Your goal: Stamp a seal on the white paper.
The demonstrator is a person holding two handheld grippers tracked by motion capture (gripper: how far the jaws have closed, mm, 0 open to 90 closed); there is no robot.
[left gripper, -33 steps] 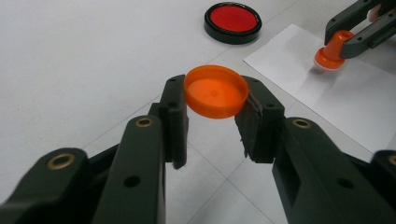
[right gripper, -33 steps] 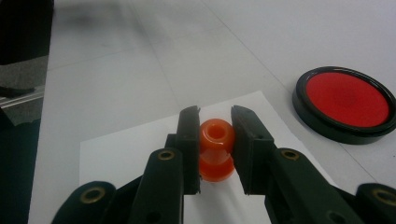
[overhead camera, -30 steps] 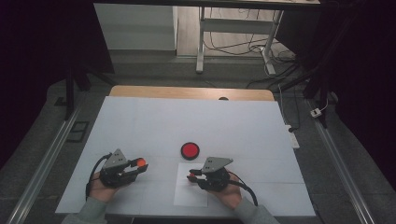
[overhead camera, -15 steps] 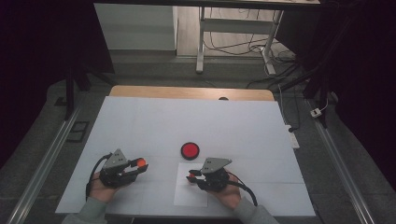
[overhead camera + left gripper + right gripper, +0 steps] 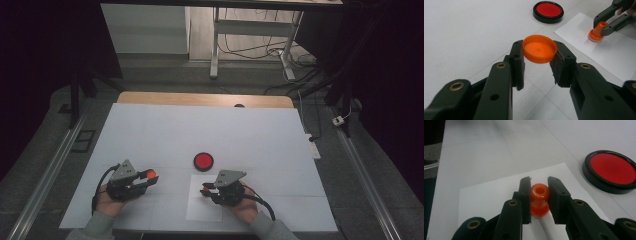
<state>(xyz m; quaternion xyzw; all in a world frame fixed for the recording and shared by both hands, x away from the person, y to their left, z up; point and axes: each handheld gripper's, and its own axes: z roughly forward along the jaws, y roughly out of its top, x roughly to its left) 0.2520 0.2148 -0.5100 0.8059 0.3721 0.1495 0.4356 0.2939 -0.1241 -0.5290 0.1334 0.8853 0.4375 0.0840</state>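
White surface (image 5: pixel 150 135) under dim light: the left tool (image 5: pixel 537 53) grips a round orange plastic cap (image 5: pixel 539 52) by its rim, held aloft. The right tool (image 5: pixel 539 187) clamps an orange knobbed stamp (image 5: pixel 539 199) upright on a white paper sheet (image 5: pixel 486 197). Press straight down, evenly, keeping the sheet from sliding.

Orange cap (image 5: pixel 539 51), orange stamp (image 5: pixel 539 199) — red pad (image 5: pixel 203 161), black-rimmed — white paper (image 5: pixel 202 210)
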